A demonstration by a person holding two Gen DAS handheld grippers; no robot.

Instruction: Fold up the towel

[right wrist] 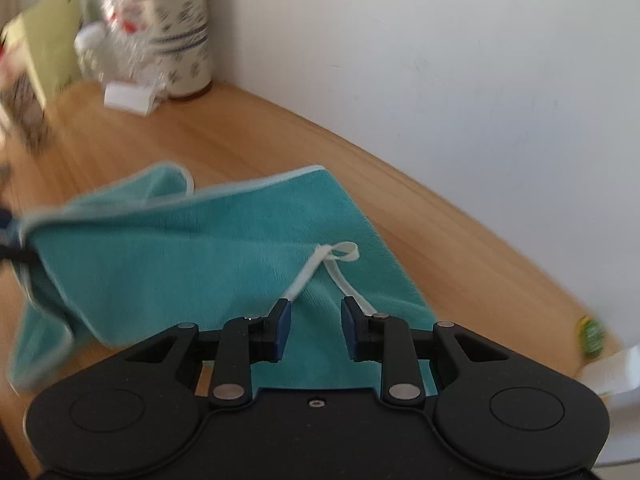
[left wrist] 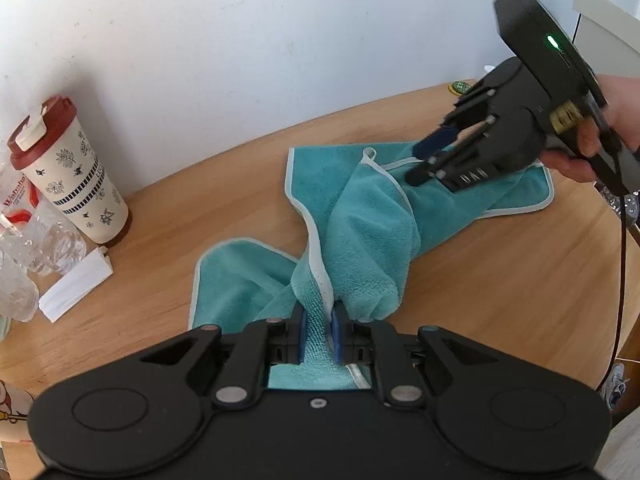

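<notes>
My left tool (left wrist: 319,330) pinches the towel (left wrist: 372,232) near the table's (left wrist: 500,300) front edge. My right tool (right wrist: 316,326) hangs spread over the far corner loop (right wrist: 340,252) — loop lies straight ahead, closest to it.

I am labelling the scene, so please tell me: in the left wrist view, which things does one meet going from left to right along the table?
Clear plastic bottles → patterned tumbler with red lid → white folded card → teal towel → right hand-held gripper
</notes>
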